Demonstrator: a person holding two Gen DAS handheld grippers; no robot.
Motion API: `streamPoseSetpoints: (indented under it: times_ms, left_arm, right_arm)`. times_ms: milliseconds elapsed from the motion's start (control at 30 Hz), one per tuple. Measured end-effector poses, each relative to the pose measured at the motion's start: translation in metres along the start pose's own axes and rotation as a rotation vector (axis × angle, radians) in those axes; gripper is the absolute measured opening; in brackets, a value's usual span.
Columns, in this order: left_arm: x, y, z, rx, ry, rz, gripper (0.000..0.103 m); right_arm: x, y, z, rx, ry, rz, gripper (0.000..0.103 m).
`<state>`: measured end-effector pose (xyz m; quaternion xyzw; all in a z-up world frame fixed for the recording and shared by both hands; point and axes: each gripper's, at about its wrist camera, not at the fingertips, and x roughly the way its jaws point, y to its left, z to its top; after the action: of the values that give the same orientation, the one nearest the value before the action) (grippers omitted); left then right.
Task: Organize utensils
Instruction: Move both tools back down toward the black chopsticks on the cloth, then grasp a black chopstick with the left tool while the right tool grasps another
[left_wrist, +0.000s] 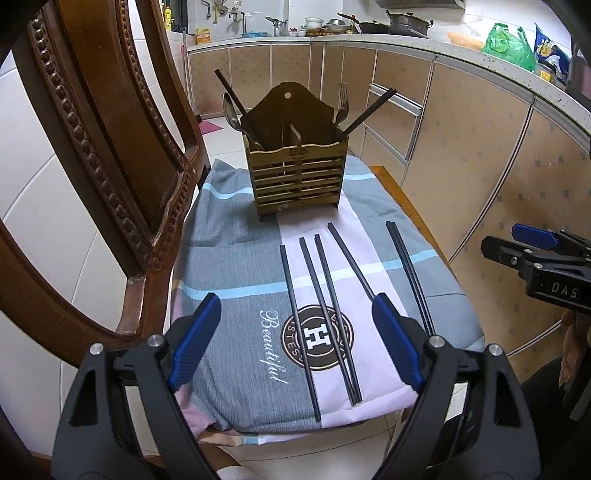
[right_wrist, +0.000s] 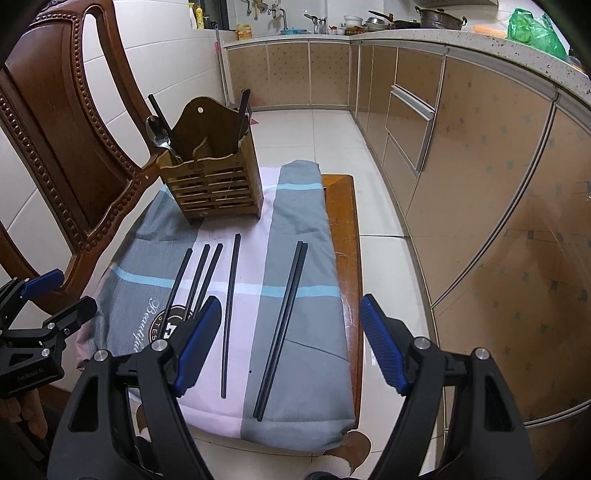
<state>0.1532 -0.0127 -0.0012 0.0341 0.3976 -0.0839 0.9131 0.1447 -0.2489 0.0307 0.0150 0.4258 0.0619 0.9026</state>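
At the far left a carved wooden chair (left_wrist: 92, 155) is seen, standing against the cloth-covered surface (left_wrist: 236, 236). The left gripper (left_wrist: 297, 328) is held low over the near edge, its blue-padded fingers (left_wrist: 195, 339) spread wide with nothing between them. At the back of the cloth a slatted wooden utensil holder (left_wrist: 297, 173) is set upright; a spoon (left_wrist: 231, 112) and a dark chopstick are leaned out of its left compartment, and a fork (left_wrist: 341, 105) with another dark chopstick out of its right. In front of the holder six black chopsticks are laid lengthwise on the cloth: a single chopstick (left_wrist: 299, 328) at the left, next a close pair (left_wrist: 334, 317) lying over a round printed logo (left_wrist: 317, 338), then a lone slanted chopstick (right_wrist: 229, 317), and, well apart to the right, a touching pair (right_wrist: 282, 328) on the grey stripe. All are thin, straight, matte sticks. The right gripper (right_wrist: 290, 338) is held above the near ends of the lone chopstick and the right pair, its fingers (right_wrist: 384, 350) likewise released and wide apart, grasping nothing
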Motion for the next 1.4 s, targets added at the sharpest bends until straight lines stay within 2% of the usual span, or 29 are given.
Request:
streamPoseSetpoints:
  times_ms: [200,300,433,500,567,667,800,933,1100,1400]
  left_arm:
    - [0.007,0.002,0.002,-0.004,0.012,0.012,0.083]
    - [0.016,0.008,0.006,-0.021,0.022,0.015,0.077]
    - [0.039,0.02,0.012,-0.061,0.067,0.008,0.06]
    - [0.053,0.022,0.015,-0.07,0.089,0.011,0.059]
    - [0.064,0.023,0.018,-0.076,0.103,0.015,0.059]
    - [0.082,0.021,0.024,-0.078,0.124,0.017,0.057]
    - [0.111,0.019,0.031,-0.069,0.165,0.031,0.055]
    - [0.139,0.023,0.036,-0.075,0.208,0.043,0.055]
    - [0.165,0.029,0.037,-0.089,0.245,0.049,0.053]
    - [0.192,0.03,0.036,-0.093,0.294,0.059,0.05]
  right_arm:
    - [0.013,0.0,-0.001,-0.009,0.016,0.002,0.075]
    - [0.018,0.0,-0.001,-0.017,0.003,-0.001,0.075]
    - [0.036,0.002,-0.003,-0.03,0.024,0.001,0.072]
    - [0.048,0.006,-0.003,-0.048,0.06,0.009,0.067]
    - [0.056,0.007,-0.001,-0.043,0.042,0.017,0.067]
    - [0.079,0.003,0.003,-0.038,0.075,0.001,0.065]
    - [0.108,-0.012,0.021,-0.01,0.085,-0.083,0.065]
    - [0.132,-0.024,0.039,0.022,0.086,-0.132,0.065]
    - [0.166,-0.018,0.038,-0.021,0.142,-0.179,0.065]
    - [0.188,-0.017,0.04,-0.047,0.162,-0.243,0.065]
